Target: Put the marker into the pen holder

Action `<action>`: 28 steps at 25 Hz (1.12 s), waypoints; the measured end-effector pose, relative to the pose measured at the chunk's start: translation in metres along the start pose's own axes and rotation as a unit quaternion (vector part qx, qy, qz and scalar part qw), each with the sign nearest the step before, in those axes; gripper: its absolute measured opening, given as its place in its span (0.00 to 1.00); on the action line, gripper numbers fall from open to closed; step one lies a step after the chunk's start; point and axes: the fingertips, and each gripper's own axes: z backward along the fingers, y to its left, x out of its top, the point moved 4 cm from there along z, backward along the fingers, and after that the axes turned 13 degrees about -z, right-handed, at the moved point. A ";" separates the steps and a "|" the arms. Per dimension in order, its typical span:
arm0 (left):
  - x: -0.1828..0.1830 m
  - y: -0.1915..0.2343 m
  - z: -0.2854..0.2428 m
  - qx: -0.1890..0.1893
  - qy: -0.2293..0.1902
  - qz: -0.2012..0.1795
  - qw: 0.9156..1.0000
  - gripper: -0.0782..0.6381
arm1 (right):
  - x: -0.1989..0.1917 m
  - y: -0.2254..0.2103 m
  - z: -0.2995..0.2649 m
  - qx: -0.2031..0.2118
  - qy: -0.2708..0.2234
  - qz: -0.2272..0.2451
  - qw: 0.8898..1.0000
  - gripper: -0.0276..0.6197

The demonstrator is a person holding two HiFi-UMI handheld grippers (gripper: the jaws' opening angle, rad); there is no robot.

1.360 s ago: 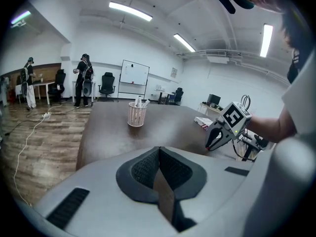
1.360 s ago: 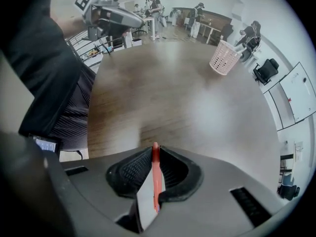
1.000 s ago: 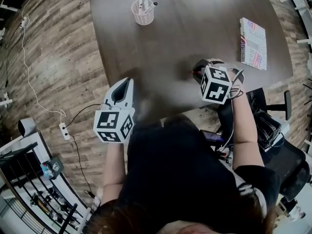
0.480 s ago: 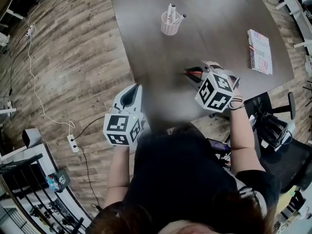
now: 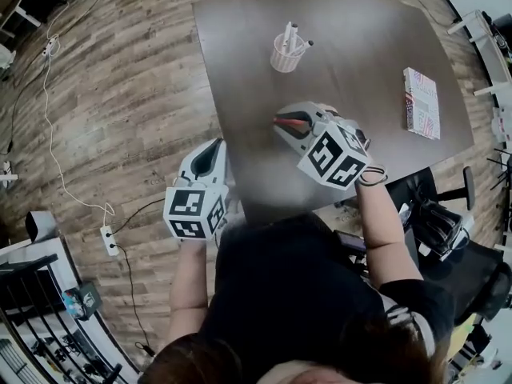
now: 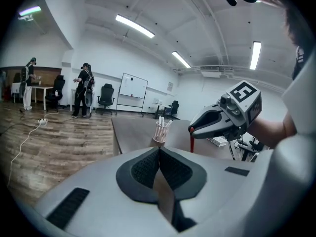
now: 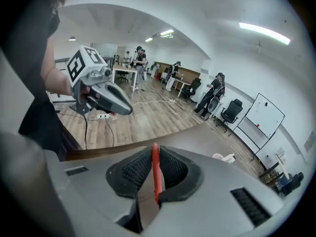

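Observation:
In the head view a white mesh pen holder (image 5: 286, 53) with several pens stands upright on the far part of the dark table (image 5: 360, 38). My right gripper (image 5: 280, 123) hangs above the table's middle, short of the holder, shut on a red marker (image 5: 293, 122). The right gripper view shows the marker (image 7: 156, 174) pinched between the pads, with the holder (image 7: 224, 158) beyond on the table. My left gripper (image 5: 214, 144) is off the table's left edge over the floor, shut with nothing in it. From the left gripper view, the holder (image 6: 159, 131) sits ahead and the marker (image 6: 191, 143) hangs from the right gripper (image 6: 193, 129).
A patterned book (image 5: 421, 102) lies on the table's right side. A black office chair (image 5: 448, 206) stands at the near right. A power strip with a white cable (image 5: 106, 232) lies on the wooden floor at left. People (image 6: 85, 89) and a whiteboard (image 6: 134, 88) stand far off.
My right gripper has lifted off the table with the red marker and swung left and farther out, toward the holder. The left gripper shifted a little beside the table's edge.

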 end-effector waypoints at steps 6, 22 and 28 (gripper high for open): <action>0.011 -0.001 -0.014 0.027 -0.003 0.015 1.000 0.15 | 0.024 -0.035 0.006 0.007 -0.078 -0.021 0.997 0.14; 0.042 0.003 -0.059 0.055 -0.003 0.011 0.998 0.15 | 0.043 -0.154 0.008 -0.071 -0.278 -0.151 0.946 0.14; 0.045 0.009 -0.069 0.063 -0.002 0.014 0.998 0.15 | 0.036 -0.190 0.001 -0.119 -0.316 -0.190 0.922 0.14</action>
